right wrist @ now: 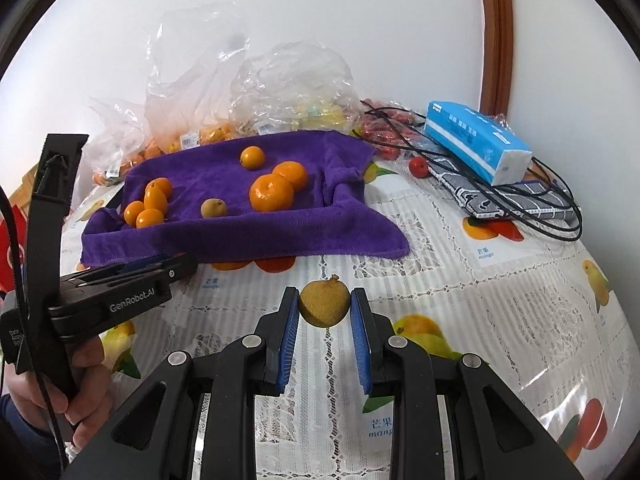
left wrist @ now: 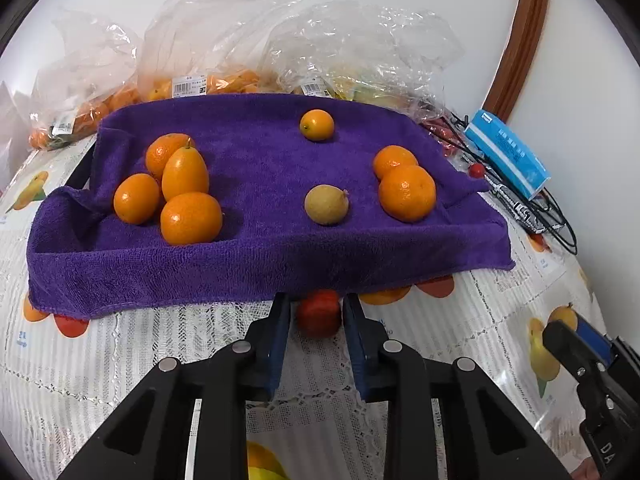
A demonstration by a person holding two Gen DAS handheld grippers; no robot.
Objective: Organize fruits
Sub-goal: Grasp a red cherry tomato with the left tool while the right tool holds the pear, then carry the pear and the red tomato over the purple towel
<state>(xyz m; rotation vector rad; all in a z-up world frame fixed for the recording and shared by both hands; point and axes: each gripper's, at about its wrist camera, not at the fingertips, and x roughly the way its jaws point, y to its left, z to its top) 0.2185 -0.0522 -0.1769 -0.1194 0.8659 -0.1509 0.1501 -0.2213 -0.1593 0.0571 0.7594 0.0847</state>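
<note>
- Gripping the brownish fruit [right wrist: 324,306], your right hand-held gripper [right wrist: 325,307] is pinching it at the fingertips only, so it is risking a slip.
- Your left hand-held gripper [left wrist: 316,308] is clamping a red fruit [left wrist: 319,313] just beside the purple towel [left wrist: 256,264] hem.
- Oranges are crowding the towel's left; bare desk [right wrist: 460,280] is lying open on the right.

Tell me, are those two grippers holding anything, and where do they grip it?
The right gripper pinches a brownish-yellow fruit by its two sides. The left gripper is shut and holds nothing.
</note>
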